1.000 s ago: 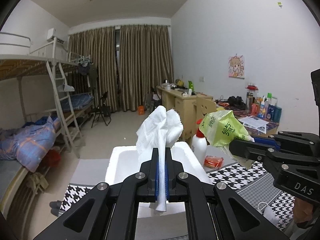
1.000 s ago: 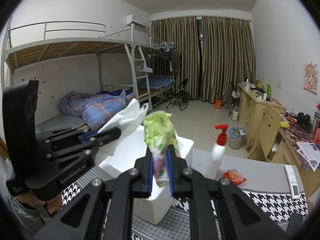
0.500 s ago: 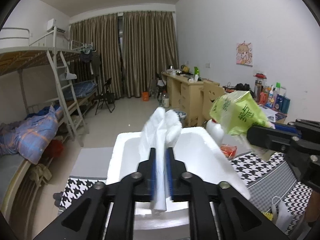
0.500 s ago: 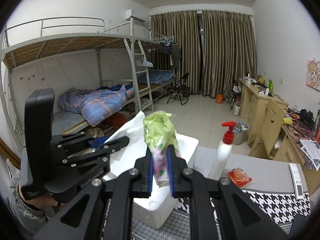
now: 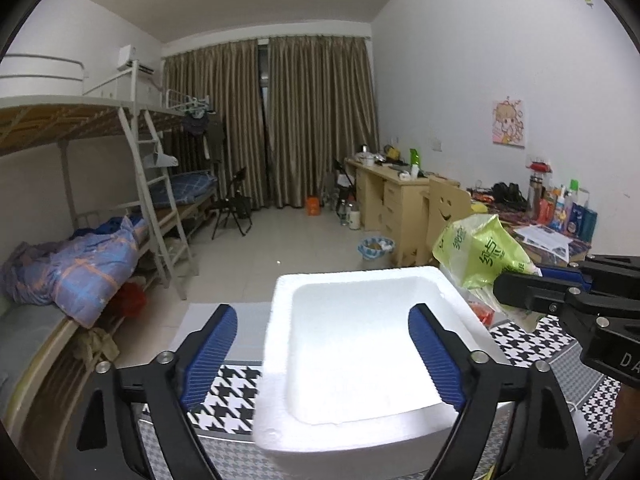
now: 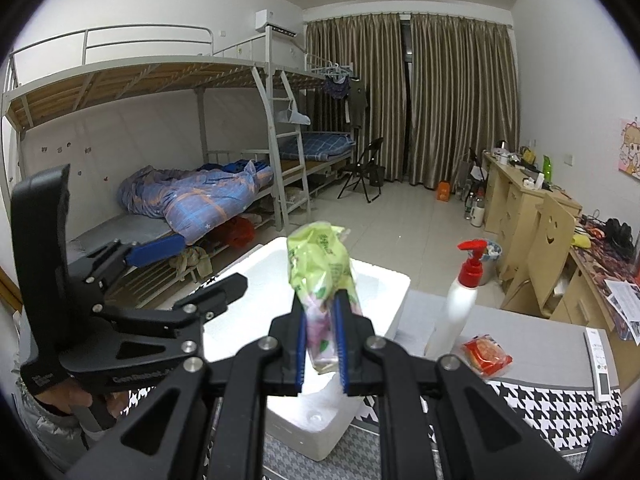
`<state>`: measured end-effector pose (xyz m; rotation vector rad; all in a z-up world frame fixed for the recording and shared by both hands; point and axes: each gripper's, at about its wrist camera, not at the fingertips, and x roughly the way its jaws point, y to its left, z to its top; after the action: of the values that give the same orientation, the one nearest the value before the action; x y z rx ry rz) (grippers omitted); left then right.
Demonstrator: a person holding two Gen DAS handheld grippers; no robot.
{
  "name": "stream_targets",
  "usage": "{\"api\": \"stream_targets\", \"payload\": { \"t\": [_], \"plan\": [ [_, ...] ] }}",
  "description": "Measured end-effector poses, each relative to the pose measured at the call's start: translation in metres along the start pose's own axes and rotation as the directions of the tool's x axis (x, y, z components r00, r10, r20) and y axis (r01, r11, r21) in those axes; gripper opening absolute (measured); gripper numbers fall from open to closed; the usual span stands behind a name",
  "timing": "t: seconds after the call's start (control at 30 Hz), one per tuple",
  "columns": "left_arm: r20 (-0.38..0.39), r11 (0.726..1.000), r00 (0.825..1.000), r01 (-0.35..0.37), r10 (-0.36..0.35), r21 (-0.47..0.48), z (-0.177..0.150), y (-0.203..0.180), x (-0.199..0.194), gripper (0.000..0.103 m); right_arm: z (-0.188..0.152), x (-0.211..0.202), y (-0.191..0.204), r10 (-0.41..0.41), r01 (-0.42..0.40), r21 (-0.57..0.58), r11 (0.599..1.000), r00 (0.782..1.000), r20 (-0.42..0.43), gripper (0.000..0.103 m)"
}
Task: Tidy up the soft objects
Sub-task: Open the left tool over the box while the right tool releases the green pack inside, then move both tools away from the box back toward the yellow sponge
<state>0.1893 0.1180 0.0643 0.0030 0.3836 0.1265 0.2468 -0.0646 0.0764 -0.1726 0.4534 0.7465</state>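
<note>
The white tissue that was pinched in the left gripper (image 5: 323, 350) half a second ago is gone from between its fingers, which now stand spread wide over the white foam box (image 5: 362, 350); the box's inside is so overexposed in the left wrist view that the tissue cannot be made out there. The right gripper (image 6: 321, 350) is clamped narrowly on the green plastic packet (image 6: 322, 276), which stands up from the blue pads and rises above the fingertips. The left wrist view shows the packet (image 5: 482, 258) from the side, held just off the box's right rim, and looks straight down into the box. The right wrist view shows what the other cannot: the box's outer wall and corner standing on the houndstooth cloth (image 6: 556, 408), a white pump bottle with a red top (image 6: 460, 300) just beside the box, a red snack packet (image 6: 486, 354) near the bottle's foot, and a remote control (image 6: 600, 364) at the cloth's right edge. It also shows the left gripper (image 6: 188, 272) from the side with its jaws apart, above the box's left rim.
</note>
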Motion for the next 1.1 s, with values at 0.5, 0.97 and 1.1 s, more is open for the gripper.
{"api": "stream_targets", "payload": {
  "t": [0.5,0.97,1.1],
  "plan": [
    [0.043,0.998,0.997,-0.06,0.061,-0.03,0.0,0.015,-0.015,0.1,0.005,0.024,0.003,0.049,-0.048,0.014,0.999,0.997,-0.052,0.016],
    [0.059,0.996,0.995,-0.079,0.082,-0.051,-0.006,0.024,-0.026,0.101,0.003,0.047,0.002,0.063,-0.06,0.038,0.997,0.994,-0.091,0.071],
    [0.055,0.994,0.995,-0.084,0.088,-0.062,-0.007,0.027,-0.027,0.101,0.002,0.045,0.003,0.068,-0.066,0.03,0.997,0.994,-0.09,0.076]
  ]
}}
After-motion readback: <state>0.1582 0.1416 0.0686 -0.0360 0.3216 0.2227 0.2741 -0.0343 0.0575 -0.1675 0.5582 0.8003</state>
